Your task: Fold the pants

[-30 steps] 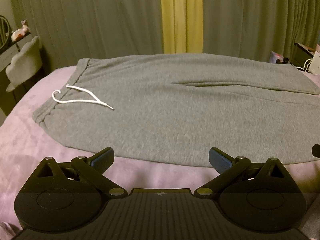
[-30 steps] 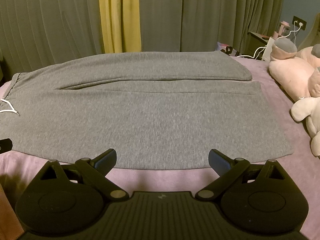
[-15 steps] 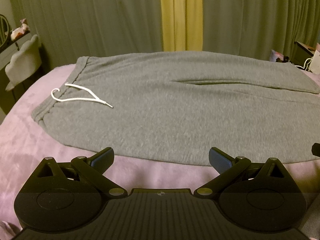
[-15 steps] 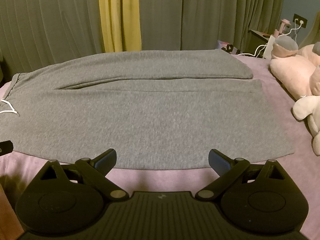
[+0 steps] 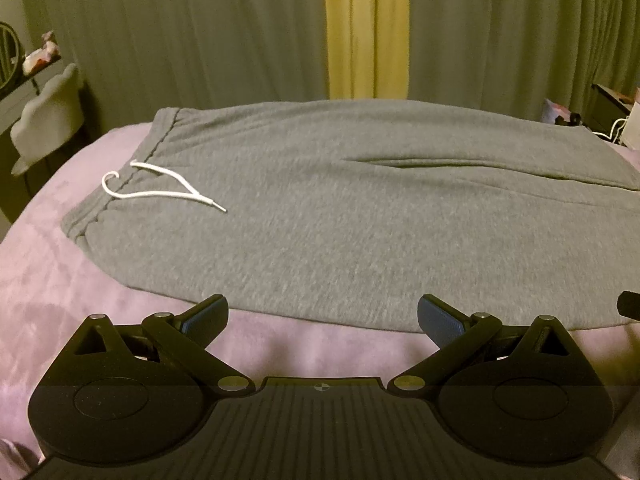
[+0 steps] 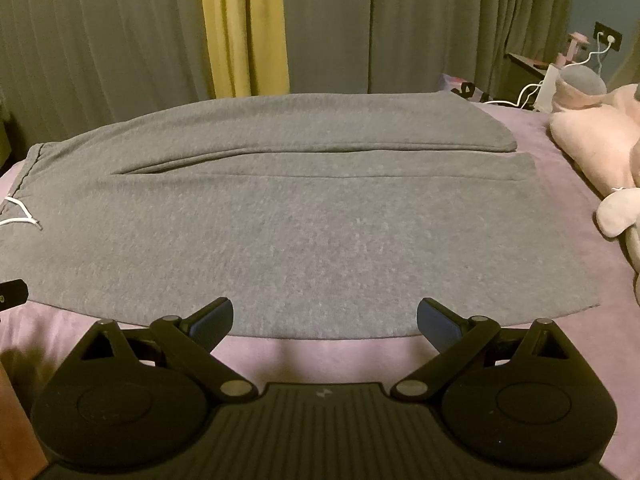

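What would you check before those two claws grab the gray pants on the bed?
1. Left gripper open, holding nothing: ok.
2. Right gripper open, holding nothing: ok.
3. Gray pants spread flat on the purple bedspread, legs side by side: ok.
4. Near edge of the pants in front of both grippers: ok.
5. White drawstring tucked in: not ok, it lies loose at the waistband.
6. Plush toys off the cloth: ok.

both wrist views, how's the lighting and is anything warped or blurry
Left wrist view: dim, warm light; fisheye bows the grey pants into an arc; slight softness at the edges. Right wrist view: same dimness, curtains curve, dark corners; the hand-held gripper casts soft shadows on the purple blanket.
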`<state>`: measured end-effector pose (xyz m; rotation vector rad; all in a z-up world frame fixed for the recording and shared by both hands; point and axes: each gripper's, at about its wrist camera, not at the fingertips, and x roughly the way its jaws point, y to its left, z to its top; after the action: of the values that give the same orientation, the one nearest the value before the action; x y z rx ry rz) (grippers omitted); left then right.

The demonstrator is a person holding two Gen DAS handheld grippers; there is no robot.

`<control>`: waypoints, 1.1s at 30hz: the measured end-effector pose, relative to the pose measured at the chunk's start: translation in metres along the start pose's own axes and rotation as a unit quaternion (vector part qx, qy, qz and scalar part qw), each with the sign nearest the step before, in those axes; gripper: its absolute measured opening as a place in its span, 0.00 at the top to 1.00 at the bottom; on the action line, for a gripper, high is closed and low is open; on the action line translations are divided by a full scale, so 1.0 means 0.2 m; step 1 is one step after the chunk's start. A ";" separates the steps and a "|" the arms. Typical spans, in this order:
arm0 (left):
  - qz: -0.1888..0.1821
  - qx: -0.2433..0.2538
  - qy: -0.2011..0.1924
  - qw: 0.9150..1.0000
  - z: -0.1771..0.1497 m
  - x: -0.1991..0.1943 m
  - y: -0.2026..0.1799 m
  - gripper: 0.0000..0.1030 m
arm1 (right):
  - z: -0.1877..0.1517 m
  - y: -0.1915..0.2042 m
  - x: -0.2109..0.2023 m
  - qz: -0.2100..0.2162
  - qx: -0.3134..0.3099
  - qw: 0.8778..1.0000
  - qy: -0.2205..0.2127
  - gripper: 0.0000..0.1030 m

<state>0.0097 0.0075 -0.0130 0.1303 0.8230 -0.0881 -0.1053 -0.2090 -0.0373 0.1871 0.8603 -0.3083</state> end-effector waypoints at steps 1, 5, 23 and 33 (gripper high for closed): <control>0.000 0.000 0.000 1.000 0.00 0.00 0.00 0.00 | 0.00 0.00 0.00 0.001 0.000 1.000 0.000 0.04; 0.002 0.001 0.002 1.000 0.00 0.01 0.00 0.00 | 0.00 0.01 0.01 0.002 -0.003 1.000 0.001 0.04; 0.029 0.004 -0.005 1.000 0.06 0.04 0.03 0.00 | 0.02 -0.04 0.07 -0.026 -0.001 1.000 0.000 0.04; 0.102 -0.078 -0.010 0.992 0.37 0.27 0.13 0.00 | 0.35 -0.24 0.43 -0.018 0.079 0.991 0.107 0.05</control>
<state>0.1033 0.0215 -0.0004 0.0643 0.7902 0.1666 -0.0191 -0.2912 -0.0599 0.3560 1.0536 -0.3959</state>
